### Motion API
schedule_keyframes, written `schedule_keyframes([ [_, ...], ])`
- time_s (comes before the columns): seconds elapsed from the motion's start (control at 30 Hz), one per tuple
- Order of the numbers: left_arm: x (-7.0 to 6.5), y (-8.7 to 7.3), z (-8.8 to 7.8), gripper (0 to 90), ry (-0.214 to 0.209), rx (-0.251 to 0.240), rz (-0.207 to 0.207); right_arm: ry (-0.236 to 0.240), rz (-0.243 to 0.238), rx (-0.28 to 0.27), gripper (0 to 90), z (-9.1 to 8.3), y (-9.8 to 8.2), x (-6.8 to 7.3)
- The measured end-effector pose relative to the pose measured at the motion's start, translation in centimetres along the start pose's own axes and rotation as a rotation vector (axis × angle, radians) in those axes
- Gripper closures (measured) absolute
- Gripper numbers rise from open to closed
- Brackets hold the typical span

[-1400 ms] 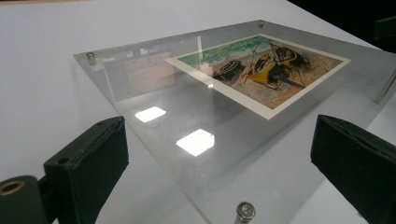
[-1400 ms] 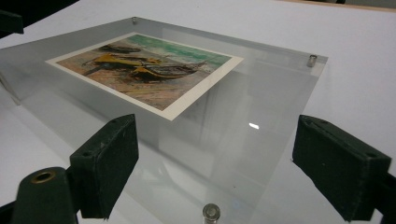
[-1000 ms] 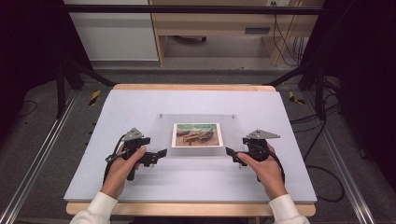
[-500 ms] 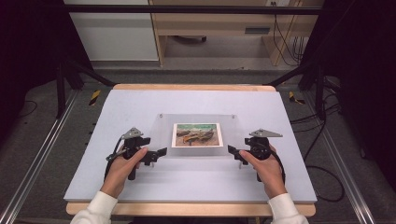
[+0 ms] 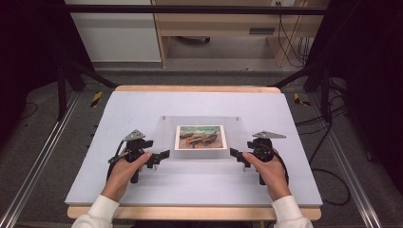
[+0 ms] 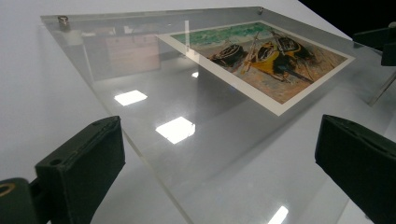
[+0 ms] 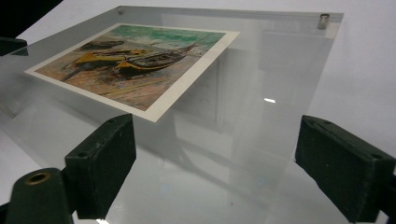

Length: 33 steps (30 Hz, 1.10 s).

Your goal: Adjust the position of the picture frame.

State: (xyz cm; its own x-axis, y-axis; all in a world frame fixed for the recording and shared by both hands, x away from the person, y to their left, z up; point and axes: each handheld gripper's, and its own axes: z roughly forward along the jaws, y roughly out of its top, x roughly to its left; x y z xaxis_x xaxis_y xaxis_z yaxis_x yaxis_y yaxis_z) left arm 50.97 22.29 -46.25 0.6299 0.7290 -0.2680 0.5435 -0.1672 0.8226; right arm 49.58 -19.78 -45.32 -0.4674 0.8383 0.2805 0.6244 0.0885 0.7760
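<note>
The clear acrylic frame [image 5: 202, 137] holds a white-bordered print [image 5: 199, 137] of brown and yellow boats, green sea.

Both sleeves are white, cuffs snug at the wrists. The left gripper [image 5: 161, 156] is black with a grey three-cornered plate on top and a black cable looping off it. The right gripper [image 5: 236, 155] matches: black body, grey plate, trailing cable. Jaws are chunky black blocks with small screw holes.
</note>
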Motion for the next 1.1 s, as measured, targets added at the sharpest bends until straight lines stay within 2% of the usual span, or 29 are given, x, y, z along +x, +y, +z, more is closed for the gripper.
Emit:
schedule_keyframes([
  [0.1,-0.02,0.0,0.0,1.0,0.001,0.001,-0.001,-0.005,-0.009,0.006,11.9,0.05,0.07,0.02],
  [0.3,0.27,-0.14,0.05,1.3,-0.01,0.003,-0.033,0.012,0.032,0.021,11.6,0.14,0.12,-0.23],
  [0.57,0.24,-0.17,0.1,1.3,-0.009,0.003,-0.046,0.019,0.067,0.028,11.1,0.3,0.09,-0.38],
  [0.77,0.5,-0.35,0.04,1.6,-0.029,0.013,-0.081,0.043,0.081,0.04,11.3,0.04,-0.01,-0.58],
  [0.87,0.5,-0.48,0.21,1.9,-0.056,0.014,-0.105,0.047,0.099,0.043,11.1,0.1,-0.03,-0.61],
  [1.1,0.49,-0.52,0.48,1.7,-0.057,0.007,-0.109,0.052,0.109,0.041,11.1,0.21,-0.06,-0.74],
])
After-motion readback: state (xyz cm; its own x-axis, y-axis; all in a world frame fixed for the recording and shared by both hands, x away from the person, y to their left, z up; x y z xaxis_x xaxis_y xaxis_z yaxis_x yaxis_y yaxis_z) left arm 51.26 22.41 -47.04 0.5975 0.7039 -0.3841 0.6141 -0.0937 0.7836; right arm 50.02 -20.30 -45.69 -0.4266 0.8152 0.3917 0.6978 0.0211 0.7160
